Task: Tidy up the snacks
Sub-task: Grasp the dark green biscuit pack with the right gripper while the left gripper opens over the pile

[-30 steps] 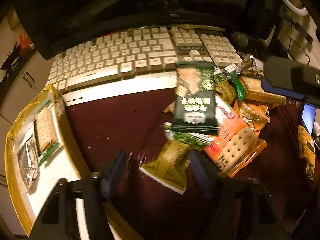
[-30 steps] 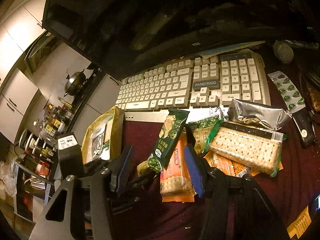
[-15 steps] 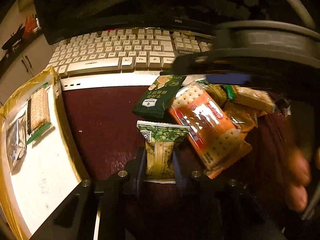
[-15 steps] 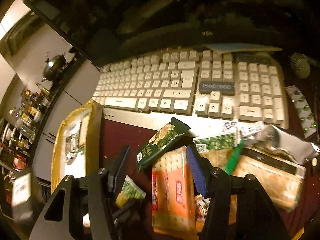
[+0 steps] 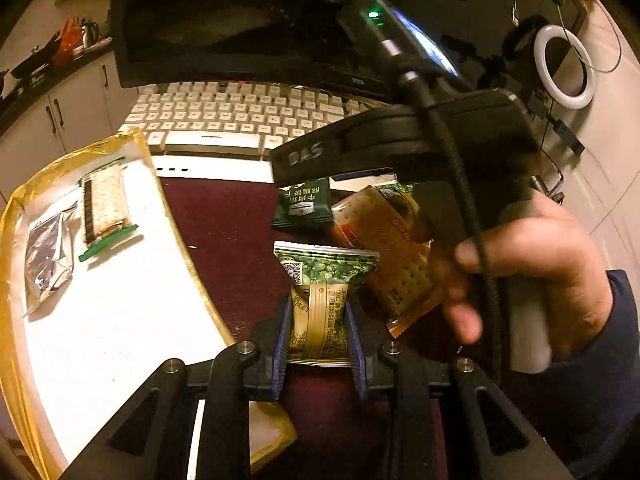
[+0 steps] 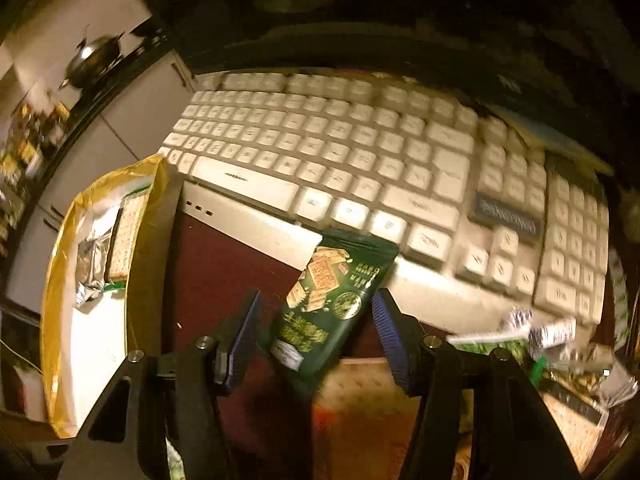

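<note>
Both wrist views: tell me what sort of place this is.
Probably a home computer desk beside a kitchen. A white keyboard sits below a dark monitor, a ring light stands nearby, and a kettle rests on a counter over white cabinets.

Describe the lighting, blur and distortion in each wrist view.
Left wrist view: dim warm light, mostly sharp; the green pea packet in the left gripper reads clearly, while the hand and the right gripper's body are smeared; the tray glares white. Right wrist view: motion blur throughout, the keyboard streaked and bowed by the fisheye, the dark green packet soft between the closing right gripper.
</note>
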The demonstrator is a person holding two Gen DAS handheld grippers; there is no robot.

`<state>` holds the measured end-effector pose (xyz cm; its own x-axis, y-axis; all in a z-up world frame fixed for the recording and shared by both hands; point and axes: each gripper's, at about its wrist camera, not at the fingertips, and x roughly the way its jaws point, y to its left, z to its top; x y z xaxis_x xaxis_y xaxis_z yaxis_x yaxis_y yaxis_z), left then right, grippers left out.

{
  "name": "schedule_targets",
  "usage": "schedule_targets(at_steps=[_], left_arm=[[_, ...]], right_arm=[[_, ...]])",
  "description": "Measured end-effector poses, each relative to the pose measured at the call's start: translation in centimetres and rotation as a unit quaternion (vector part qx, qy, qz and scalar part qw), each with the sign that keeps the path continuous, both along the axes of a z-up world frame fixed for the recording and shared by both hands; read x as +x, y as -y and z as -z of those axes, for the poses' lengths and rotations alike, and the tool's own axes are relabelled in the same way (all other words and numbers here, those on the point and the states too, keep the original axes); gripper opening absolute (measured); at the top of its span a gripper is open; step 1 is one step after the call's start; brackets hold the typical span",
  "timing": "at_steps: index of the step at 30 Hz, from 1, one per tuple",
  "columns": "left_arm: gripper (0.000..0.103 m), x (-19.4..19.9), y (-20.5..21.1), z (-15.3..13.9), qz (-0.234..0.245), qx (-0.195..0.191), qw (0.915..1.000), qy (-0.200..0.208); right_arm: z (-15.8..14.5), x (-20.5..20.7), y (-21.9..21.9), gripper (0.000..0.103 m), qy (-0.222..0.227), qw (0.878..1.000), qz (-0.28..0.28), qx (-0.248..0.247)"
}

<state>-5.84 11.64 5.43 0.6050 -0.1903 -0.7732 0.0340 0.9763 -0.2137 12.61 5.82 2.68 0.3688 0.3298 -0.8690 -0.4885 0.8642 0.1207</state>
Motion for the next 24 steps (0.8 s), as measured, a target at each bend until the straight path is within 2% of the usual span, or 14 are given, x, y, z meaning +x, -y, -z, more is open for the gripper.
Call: schedule_targets(at_steps=[1,3,4,7,8,9,10,11,12,14,17,24], left_arm=[[0.027,0.2,0.1,-0.3,-0.001,-0.001,1.0,0.001],[0.027,0.3,0.3,-0.7,-0.004,-0.004,1.0,0.001],[0.027,0.2,0.4,-0.9,-0.005,-0.006,1.0,0.002],[0.027,1.3,0.6,-1.0,-0.01,-0.008,0.9999,0.003],[0.027,2.0,0.8,-1.0,-0.011,-0.01,0.9999,0.003],[0.027,2.0,0.6,-1.0,-0.013,-0.011,0.9999,0.003],[0.026,2.0,0.4,-1.0,-0.016,-0.012,0.9998,0.006],[0.026,1.8,0.2,-1.1,-0.018,-0.012,0.9997,0.007],[0.026,1.8,0.0,-1.2,-0.019,-0.014,0.9997,0.009],[0.026,1.5,-0.3,-1.5,-0.023,-0.013,0.9996,0.013],[0.026,1.1,-0.6,-1.8,-0.026,-0.009,0.9995,0.017],[0.026,0.4,-0.8,-1.8,-0.025,-0.005,0.9995,0.018]], right_arm=[[0.0,-0.1,-0.2,0.046,0.002,1.0,0.001,-0.006],[0.3,0.0,-0.3,0.019,-0.013,1.0,-0.012,0.007],[0.5,0.1,-0.4,0.015,-0.019,1.0,-0.013,0.011],[1.2,0.3,-0.2,0.014,-0.028,0.999,-0.004,0.02],[1.1,0.3,-0.1,0.018,-0.028,0.999,0.002,0.024],[1.1,0.3,0.0,0.031,-0.034,0.999,0.009,0.028],[1.0,0.3,0.0,0.038,-0.04,0.999,0.009,0.034],[0.8,0.2,-0.1,0.052,-0.038,0.998,0.008,0.038],[0.5,0.0,-0.4,0.054,-0.025,0.999,0.005,0.034],[-0.1,-0.5,-1.2,0.055,-0.006,1.0,-0.011,0.022],[-0.2,-0.8,-2.3,0.055,-0.003,1.0,-0.025,0.006],[1.6,-1.3,-4.5,0.055,0.006,0.996,-0.045,-0.071]])
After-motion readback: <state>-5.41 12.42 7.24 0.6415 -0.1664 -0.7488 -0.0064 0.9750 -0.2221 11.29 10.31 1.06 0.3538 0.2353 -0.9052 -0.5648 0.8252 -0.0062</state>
